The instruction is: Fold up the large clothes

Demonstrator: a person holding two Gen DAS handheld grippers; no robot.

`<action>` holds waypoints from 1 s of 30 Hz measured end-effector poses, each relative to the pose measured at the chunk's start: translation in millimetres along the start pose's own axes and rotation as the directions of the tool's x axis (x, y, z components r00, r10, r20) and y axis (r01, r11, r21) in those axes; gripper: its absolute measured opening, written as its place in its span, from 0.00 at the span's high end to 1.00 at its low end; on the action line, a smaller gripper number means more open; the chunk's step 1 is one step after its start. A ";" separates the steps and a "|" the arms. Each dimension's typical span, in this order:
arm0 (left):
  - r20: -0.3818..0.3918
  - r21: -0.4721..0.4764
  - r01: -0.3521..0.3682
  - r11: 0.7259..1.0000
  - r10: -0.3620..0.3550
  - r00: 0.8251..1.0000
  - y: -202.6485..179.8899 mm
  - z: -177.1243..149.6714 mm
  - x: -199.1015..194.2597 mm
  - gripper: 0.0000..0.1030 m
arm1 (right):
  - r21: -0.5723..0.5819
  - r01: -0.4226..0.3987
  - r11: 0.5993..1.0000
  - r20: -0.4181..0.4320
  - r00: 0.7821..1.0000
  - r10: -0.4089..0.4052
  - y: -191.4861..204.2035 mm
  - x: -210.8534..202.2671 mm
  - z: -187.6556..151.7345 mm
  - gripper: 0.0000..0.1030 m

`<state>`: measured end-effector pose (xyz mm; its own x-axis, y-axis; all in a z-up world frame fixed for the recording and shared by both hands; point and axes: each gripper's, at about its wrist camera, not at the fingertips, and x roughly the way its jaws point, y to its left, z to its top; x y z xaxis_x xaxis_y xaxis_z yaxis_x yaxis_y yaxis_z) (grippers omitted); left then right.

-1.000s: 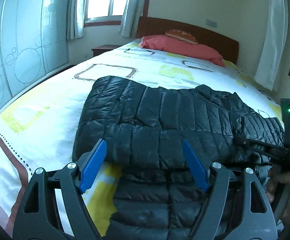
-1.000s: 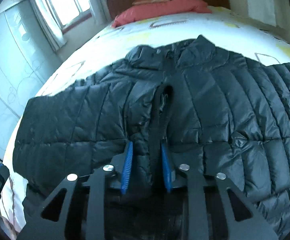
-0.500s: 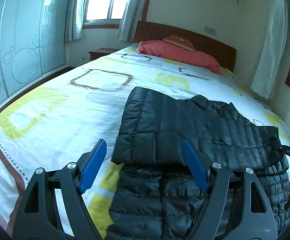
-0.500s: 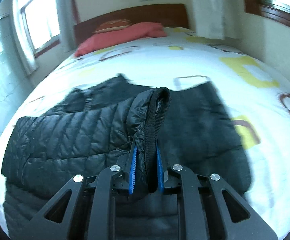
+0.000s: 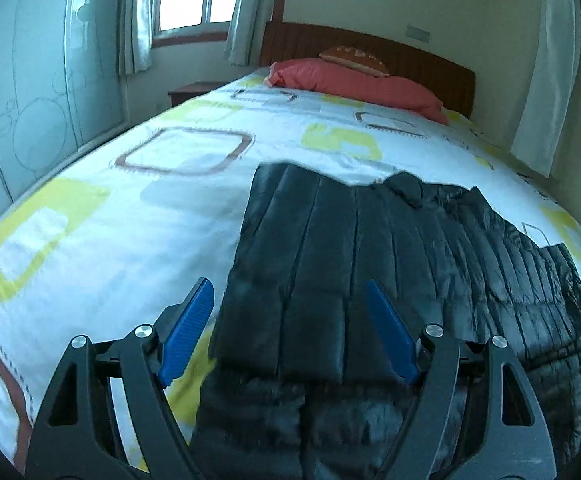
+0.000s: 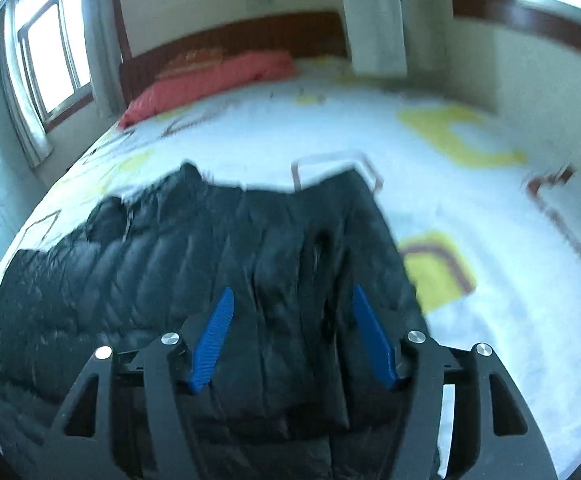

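A black quilted puffer jacket lies on the bed, its sides folded in over the body. My left gripper hovers open above the near end of the left folded panel, its blue pads apart from the fabric. In the right wrist view the same jacket fills the lower left. My right gripper stands over the jacket's right folded flap with its jaws opening. The flap lies between and below the pads, and they do not press on it.
The bed sheet is white with yellow and brown squares. A red pillow lies against the wooden headboard. A nightstand and a glass wardrobe stand on the left, and a curtain hangs on the right.
My right gripper carried the pinched jacket edge across to the right, then opened and let it drop. My left gripper stayed open and shifted left, so the jacket sits further right in its view.
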<state>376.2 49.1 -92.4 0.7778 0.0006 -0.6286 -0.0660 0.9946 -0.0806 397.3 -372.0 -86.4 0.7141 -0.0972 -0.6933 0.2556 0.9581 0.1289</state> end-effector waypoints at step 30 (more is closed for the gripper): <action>-0.112 -0.080 0.014 0.997 -0.023 0.993 0.9 -8.3 35.5 0.30 | -0.134 -0.003 0.991 -0.102 0.995 -0.010 48.3 19.5 -40.1 0.42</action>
<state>398.5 49.1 -121.2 0.7041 -0.0343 -0.7093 -0.1043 0.9830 -0.1511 397.4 -316.8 -122.1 0.6415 -0.0792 -0.7630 0.1636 0.9859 0.0352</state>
